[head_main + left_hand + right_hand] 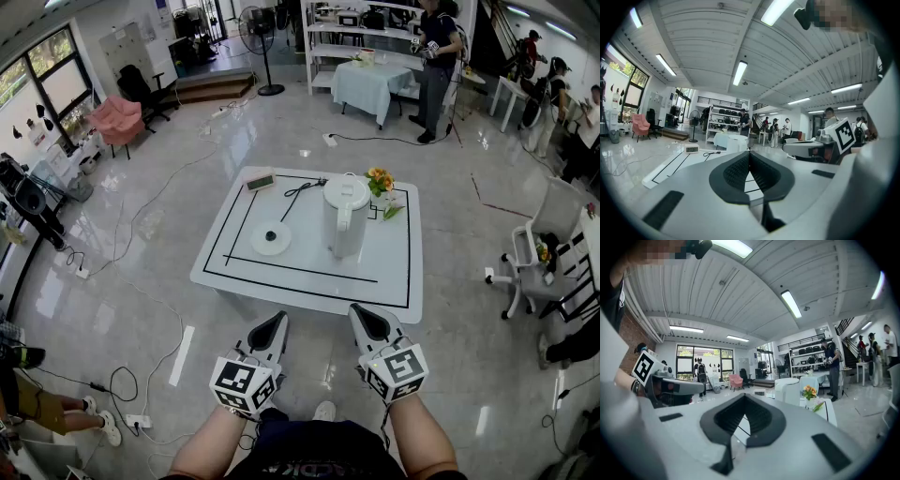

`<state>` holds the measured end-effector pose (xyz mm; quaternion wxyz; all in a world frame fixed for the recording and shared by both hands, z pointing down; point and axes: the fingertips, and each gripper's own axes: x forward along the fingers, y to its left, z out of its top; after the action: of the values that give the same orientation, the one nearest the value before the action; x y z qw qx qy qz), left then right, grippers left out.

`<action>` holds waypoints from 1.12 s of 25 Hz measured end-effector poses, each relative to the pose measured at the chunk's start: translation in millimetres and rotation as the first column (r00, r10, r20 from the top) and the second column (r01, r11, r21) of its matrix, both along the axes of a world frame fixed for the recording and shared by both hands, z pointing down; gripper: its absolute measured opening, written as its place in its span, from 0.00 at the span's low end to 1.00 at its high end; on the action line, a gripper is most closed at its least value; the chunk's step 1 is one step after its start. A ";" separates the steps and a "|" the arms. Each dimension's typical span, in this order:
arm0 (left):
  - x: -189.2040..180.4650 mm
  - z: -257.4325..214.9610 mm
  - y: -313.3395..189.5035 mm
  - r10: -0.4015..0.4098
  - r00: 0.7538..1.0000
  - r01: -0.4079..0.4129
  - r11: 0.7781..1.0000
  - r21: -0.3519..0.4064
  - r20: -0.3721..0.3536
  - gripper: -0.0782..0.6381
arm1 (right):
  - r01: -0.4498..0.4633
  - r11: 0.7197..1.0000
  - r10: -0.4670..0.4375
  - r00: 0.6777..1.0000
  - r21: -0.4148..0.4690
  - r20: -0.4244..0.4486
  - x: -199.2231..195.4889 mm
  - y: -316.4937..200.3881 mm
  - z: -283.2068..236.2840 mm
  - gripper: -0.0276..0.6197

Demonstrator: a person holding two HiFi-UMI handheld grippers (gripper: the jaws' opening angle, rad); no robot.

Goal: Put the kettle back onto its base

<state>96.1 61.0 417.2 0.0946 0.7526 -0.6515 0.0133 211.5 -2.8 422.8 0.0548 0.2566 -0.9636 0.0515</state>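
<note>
Kettle [345,216] upright on tabletop [394,272], long axis vertical, just right of round base [271,238]; apart, not seated. Left gripper [279,317] and right gripper [359,308] both short of near tabletop edge, well apart from kettle. Fingers on each pressed together, nothing held. Kettle straight ahead of right gripper, ahead and to the right of left; right looks nearer. Handle side not readable. Likely next: open right, reach forward, then carry left onto base.
</note>
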 end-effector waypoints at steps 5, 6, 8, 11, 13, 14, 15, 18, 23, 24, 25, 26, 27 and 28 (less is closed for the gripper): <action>-1.6 -4.3 -3.6 -0.009 1.000 0.009 1.000 0.002 0.007 0.11 | 0.003 1.000 -0.003 1.000 -0.001 0.010 -0.9 -3.8 -4.3 0.05; -2.3 -4.7 -4.3 -0.014 1.000 0.014 1.000 0.003 0.012 0.11 | 0.007 1.000 -0.007 1.000 -0.002 0.014 -1.3 -4.1 -4.7 0.05; -3.8 -6.0 -6.1 -0.026 0.999 0.026 1.000 0.009 0.022 0.11 | 0.021 1.000 -0.021 0.999 -0.004 0.026 -2.4 -4.3 -5.5 0.05; -6.0 -8.0 -10.0 -0.036 0.999 0.036 0.999 0.011 0.027 0.11 | 0.036 0.999 -0.036 0.999 -0.001 0.035 -4.3 -5.7 -7.2 0.05; -8.1 -8.6 -13.0 -0.039 0.999 0.038 0.999 0.012 0.028 0.12 | 0.044 0.999 -0.044 0.998 -0.001 0.041 -6.7 -7.9 -7.8 0.05; -10.1 -8.9 -14.4 -0.041 0.999 0.041 0.999 0.015 0.030 0.12 | 0.048 0.999 -0.048 0.998 -0.004 0.046 -8.6 -9.1 -7.8 0.05; -12.6 -9.1 -15.9 -0.044 0.999 0.044 0.999 0.019 0.030 0.12 | 0.051 0.999 -0.051 0.997 -0.006 0.049 -10.7 -10.5 -7.5 0.05; -22.1 -9.1 -20.8 -0.051 0.998 0.050 0.998 0.030 0.023 0.16 | 0.053 0.999 -0.052 0.997 -0.007 0.053 -17.8 -15.4 -6.3 0.05; -40.8 -5.1 -37.4 -0.030 0.999 0.029 0.999 0.043 0.021 0.26 | 0.043 0.999 -0.043 0.997 -0.001 0.059 -35.9 -29.1 -6.1 0.07; -44.4 -4.4 -41.9 -0.016 1.000 0.015 0.999 0.045 0.027 0.34 | 0.035 0.999 -0.035 0.997 0.002 0.063 -41.0 -33.0 -7.1 0.09; -48.6 -3.7 -46.4 -0.002 0.999 0.001 0.999 0.046 0.035 0.44 | 0.023 1.000 -0.023 0.997 0.007 0.068 -46.7 -37.5 -8.4 0.13; -53.8 -3.3 -50.8 0.011 0.999 -0.013 0.999 0.045 0.045 0.51 | 0.005 1.000 -0.006 0.997 0.014 0.073 -52.8 -42.8 -10.2 0.19; -59.8 -3.3 -55.4 0.026 0.998 -0.028 0.999 0.045 0.055 0.54 | -0.018 1.000 0.016 0.997 0.022 0.077 -59.1 -49.0 -12.1 0.26; -66.6 -3.7 -60.5 0.042 0.997 -0.045 0.998 0.045 0.064 0.57 | -0.045 0.999 0.043 0.996 0.030 0.080 -65.5 -55.9 -14.2 0.34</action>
<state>29.6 0.6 413.5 0.0562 0.7677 -0.6379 0.0239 146.0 -58.7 408.6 0.0115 0.2764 -0.9598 0.0476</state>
